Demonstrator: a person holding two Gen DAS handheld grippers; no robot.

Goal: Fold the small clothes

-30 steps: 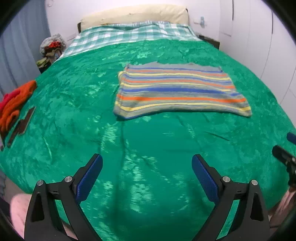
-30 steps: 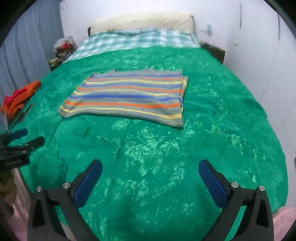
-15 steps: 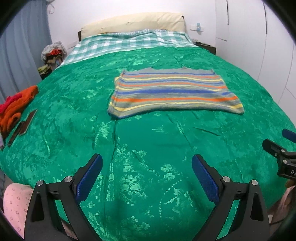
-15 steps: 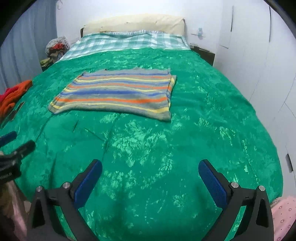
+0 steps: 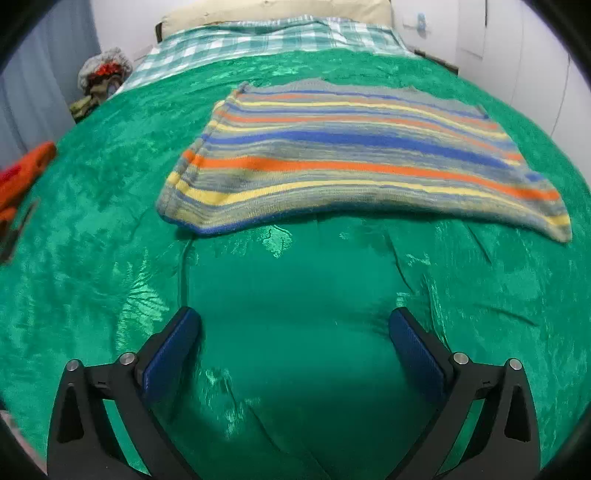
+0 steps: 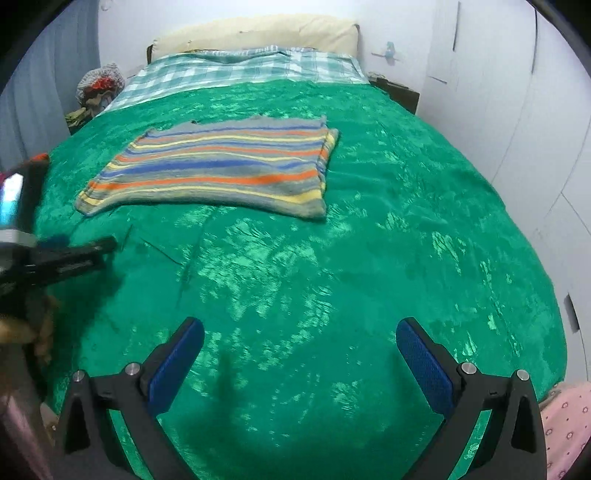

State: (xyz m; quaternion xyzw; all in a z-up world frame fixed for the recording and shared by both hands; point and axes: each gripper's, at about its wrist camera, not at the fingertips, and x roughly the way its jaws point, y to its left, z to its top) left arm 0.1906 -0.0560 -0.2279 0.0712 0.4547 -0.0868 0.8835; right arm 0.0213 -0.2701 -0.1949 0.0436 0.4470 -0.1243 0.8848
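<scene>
A striped knit garment (image 5: 351, 158) in grey, blue, orange and yellow lies folded flat on the green bedspread (image 5: 295, 295); in the right wrist view the same garment (image 6: 218, 170) sits left of centre. My left gripper (image 5: 295, 332) is open, low over the bedspread, a short way short of the garment's near edge. My right gripper (image 6: 299, 343) is open and empty, farther back from the garment. In the right wrist view the left gripper (image 6: 74, 253) shows at the left edge, blurred.
A checked sheet (image 6: 240, 74) and a cream pillow (image 6: 258, 33) lie at the head of the bed. Orange clothes (image 5: 26, 170) sit at the bed's left edge, and a pile of clothes (image 6: 98, 86) stands beyond it. White wardrobe doors (image 6: 517, 110) run along the right.
My left gripper has moved forward and down toward the garment's near edge, which now looms larger. The right gripper stays back, and the left gripper shows further into its view.
</scene>
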